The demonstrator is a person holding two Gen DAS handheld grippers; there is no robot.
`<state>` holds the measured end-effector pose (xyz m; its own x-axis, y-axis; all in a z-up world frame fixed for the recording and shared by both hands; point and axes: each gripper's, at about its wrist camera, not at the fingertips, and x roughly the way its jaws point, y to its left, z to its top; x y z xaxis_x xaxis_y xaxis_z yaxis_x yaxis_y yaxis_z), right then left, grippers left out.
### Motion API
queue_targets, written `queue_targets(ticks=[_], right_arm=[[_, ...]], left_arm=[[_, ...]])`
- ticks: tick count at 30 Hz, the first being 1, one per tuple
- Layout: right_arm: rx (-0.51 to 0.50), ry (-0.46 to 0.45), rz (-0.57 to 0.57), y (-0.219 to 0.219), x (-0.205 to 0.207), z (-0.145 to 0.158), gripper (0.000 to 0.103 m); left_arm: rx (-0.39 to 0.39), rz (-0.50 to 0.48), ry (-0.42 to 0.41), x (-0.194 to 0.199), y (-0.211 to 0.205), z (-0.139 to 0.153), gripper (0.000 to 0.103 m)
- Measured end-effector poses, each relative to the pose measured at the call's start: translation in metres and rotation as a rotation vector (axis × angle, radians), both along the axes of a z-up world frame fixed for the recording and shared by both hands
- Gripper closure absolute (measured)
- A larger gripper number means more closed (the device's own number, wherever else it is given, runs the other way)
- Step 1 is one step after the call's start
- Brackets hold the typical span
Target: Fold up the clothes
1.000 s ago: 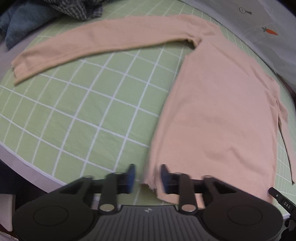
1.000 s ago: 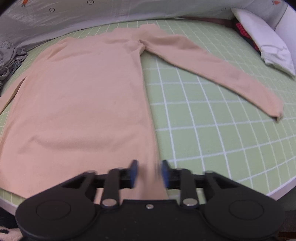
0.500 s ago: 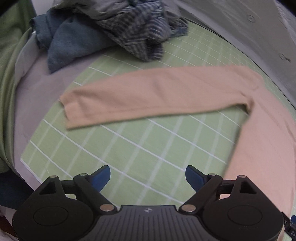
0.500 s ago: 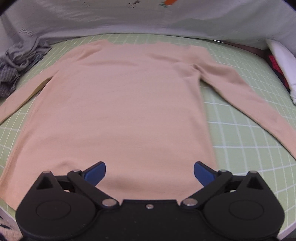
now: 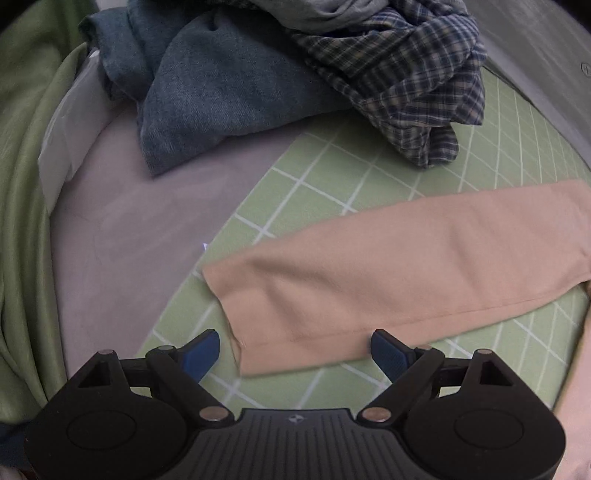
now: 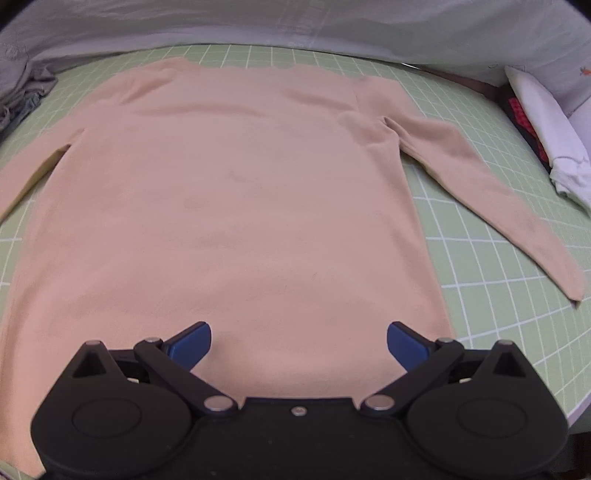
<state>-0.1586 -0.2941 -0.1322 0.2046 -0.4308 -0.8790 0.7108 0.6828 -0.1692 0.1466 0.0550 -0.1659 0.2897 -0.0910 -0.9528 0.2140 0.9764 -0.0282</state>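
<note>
Surface: green cutting mat (image 6: 491, 266) with a white grid, laid over a pale lilac-grey cover (image 5: 122, 236); grey fabric (image 6: 295, 22) rises along the far edge in the right wrist view.
Garment: peach long-sleeved top (image 6: 236, 206) spread flat on the mat, neck edge at the far side, hem toward the right wrist camera.
Left sleeve: peach sleeve (image 5: 399, 266) stretched flat across the grid in the left wrist view, its cuff end (image 5: 229, 317) lying near the mat's corner.
Right sleeve: the other sleeve (image 6: 491, 192) slants out and down to the right, flat on the mat.
Left gripper: left gripper (image 5: 294, 349) spread wide, its 2 blue pads (image 5: 201, 349) either side of the cuff end; holding nothing, whether the pads touch the cloth cannot be told.
Right gripper: right gripper (image 6: 299, 341) also spread wide, over the lower body of the top near its hem, nothing held.
Pile: blue denim garment (image 5: 207, 85) and a dark plaid shirt (image 5: 413, 85) heaped at the far side in the left wrist view, the plaid partly on the mat, apart from the sleeve.
Left edge: green satin-like fabric (image 5: 22, 206) beside the lilac cover.
Right edge: folded white cloth (image 6: 546, 125) beyond the mat, with something dark and red (image 6: 524, 122) just beside it.
</note>
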Motion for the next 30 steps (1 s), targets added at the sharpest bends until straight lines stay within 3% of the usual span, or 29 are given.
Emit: queue_targets(ticks=[4, 8, 10, 12, 13, 21, 28, 29, 30], right_arm=[[-0.007, 0.041, 0.022, 0.006, 0.01, -0.002, 0.0], [-0.008, 0.037, 0.019, 0.004, 0.012, -0.001, 0.0], [-0.011, 0.027, 0.004, -0.001, 0.009, 0.0, 0.0], [-0.013, 0.016, -0.01, -0.006, 0.006, 0.001, 0.0], [-0.014, 0.011, -0.017, -0.008, 0.004, 0.002, 0.001], [-0.023, -0.041, -0.08, -0.032, -0.012, 0.007, 0.001], [-0.018, -0.12, -0.164, -0.067, -0.049, 0.013, 0.001], [-0.015, -0.128, -0.176, -0.072, -0.053, 0.013, 0.001], [-0.013, -0.137, -0.187, -0.077, -0.057, 0.013, 0.001]], left_arm=[[0.027, -0.108, -0.028, 0.001, -0.013, 0.0, 0.014], [0.011, -0.135, -0.047, -0.001, -0.014, 0.003, 0.026], [-0.001, -0.133, -0.06, -0.003, -0.015, 0.007, 0.04], [-0.033, -0.125, -0.05, -0.002, -0.018, 0.011, 0.078], [-0.05, -0.12, -0.043, -0.002, -0.019, 0.013, 0.089], [-0.098, -0.248, -0.133, -0.024, -0.073, 0.057, 0.091], [-0.305, -0.421, -0.151, -0.08, -0.172, 0.097, 0.09], [-0.346, -0.444, -0.151, -0.09, -0.187, 0.102, 0.086], [-0.374, -0.459, -0.144, -0.099, -0.2, 0.104, 0.072]])
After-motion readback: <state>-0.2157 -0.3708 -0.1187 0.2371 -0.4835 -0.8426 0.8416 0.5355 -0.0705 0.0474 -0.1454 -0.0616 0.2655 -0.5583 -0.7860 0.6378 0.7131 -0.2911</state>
